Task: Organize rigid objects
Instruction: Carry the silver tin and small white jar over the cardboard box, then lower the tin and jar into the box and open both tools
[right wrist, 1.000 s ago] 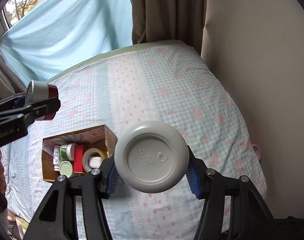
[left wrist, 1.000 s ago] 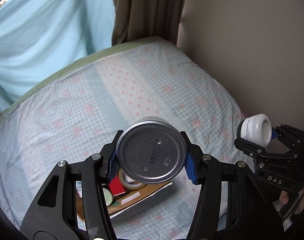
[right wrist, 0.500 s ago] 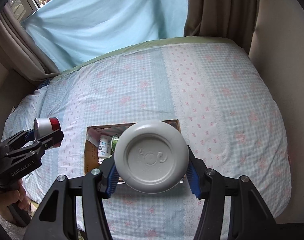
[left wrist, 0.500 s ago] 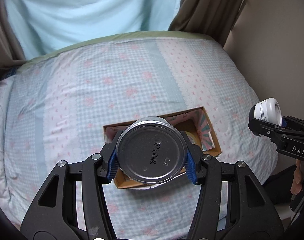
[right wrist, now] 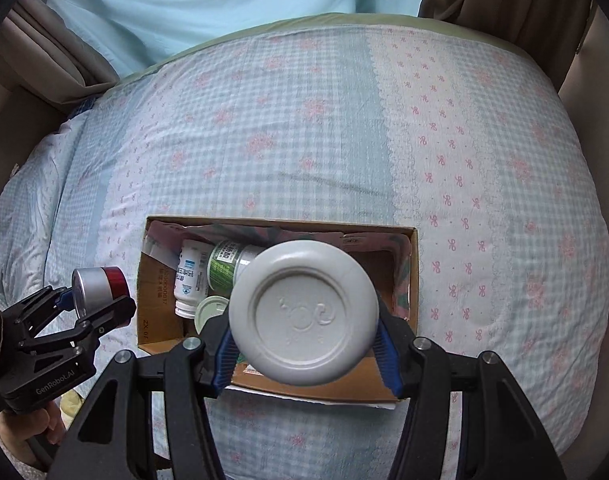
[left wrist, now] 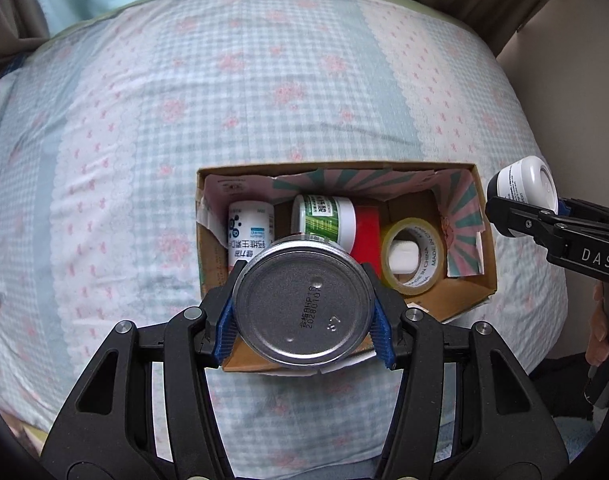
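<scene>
1. Left wrist view: left claw (left wrist: 302,314) clamped on metal can (left wrist: 302,306), base toward lens, above near edge of cardboard box (left wrist: 486,240) on bed (left wrist: 144,120). Inside box: white bottle (left wrist: 250,232), green-label bottle (left wrist: 324,220), tape roll (left wrist: 412,256).
2. Right wrist view: right claw (right wrist: 304,334) gripping white jar (right wrist: 302,312), base toward lens, over same box (right wrist: 411,280). Left claw (right wrist: 94,300) off box's left side, can (right wrist: 98,284) red-banded.

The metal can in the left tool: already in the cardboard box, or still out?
Out. The metal can is clamped between the left tool fingers, held above the cardboard box.
</scene>
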Available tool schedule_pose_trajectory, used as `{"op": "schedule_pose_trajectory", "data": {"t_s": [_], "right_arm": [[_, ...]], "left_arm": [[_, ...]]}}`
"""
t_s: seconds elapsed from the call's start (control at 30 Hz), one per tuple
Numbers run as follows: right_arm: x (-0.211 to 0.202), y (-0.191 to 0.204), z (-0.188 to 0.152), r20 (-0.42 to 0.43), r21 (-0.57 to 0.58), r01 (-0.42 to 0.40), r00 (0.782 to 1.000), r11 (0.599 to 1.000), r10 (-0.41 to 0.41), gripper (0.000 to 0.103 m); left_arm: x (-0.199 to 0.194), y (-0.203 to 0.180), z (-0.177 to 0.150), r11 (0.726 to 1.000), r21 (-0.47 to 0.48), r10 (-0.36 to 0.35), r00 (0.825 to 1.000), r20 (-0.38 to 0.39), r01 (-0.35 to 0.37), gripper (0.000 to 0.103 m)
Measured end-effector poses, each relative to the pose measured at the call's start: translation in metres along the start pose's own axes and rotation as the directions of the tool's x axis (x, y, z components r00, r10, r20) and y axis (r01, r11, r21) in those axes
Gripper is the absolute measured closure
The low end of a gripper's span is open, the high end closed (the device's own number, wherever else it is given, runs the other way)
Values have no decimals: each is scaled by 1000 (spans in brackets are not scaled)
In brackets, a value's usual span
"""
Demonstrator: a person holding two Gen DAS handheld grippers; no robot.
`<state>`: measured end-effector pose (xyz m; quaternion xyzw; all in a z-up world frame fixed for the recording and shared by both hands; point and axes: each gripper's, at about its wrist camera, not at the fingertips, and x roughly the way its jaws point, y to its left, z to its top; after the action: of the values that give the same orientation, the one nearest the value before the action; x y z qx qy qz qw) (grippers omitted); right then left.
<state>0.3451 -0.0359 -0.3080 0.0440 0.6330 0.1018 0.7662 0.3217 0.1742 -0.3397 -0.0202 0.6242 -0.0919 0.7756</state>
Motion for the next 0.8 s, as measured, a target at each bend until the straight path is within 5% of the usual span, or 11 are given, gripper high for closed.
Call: {"op": "schedule_pose_trajectory", "data": {"t_s": [0.33, 0.67, 0.73, 0.77, 0.8], "right_arm": [[92, -22, -11, -240, 78, -36, 969, 996, 54, 50], [127, -30, -30, -368, 133, -43, 926, 990, 89, 49], [128, -29, -33, -374, 138, -35, 923, 990, 85, 46], [127, -29, -34, -375, 143, -35, 923, 989, 87, 32], [125, -30, -35, -368, 148, -35, 926, 988, 88, 10]], "left_arm": [[77, -13, -4, 995, 95, 19, 977, -214, 2, 53], [100, -35, -7, 979, 197, 98, 959, -266, -46, 52], [97, -39, -7, 975, 213, 110, 962, -248, -57, 37], [93, -40, -7, 976, 214, 101, 966, -237, -49, 1], [88, -41, -7, 976, 214, 92, 973, -214, -45, 0]]}}
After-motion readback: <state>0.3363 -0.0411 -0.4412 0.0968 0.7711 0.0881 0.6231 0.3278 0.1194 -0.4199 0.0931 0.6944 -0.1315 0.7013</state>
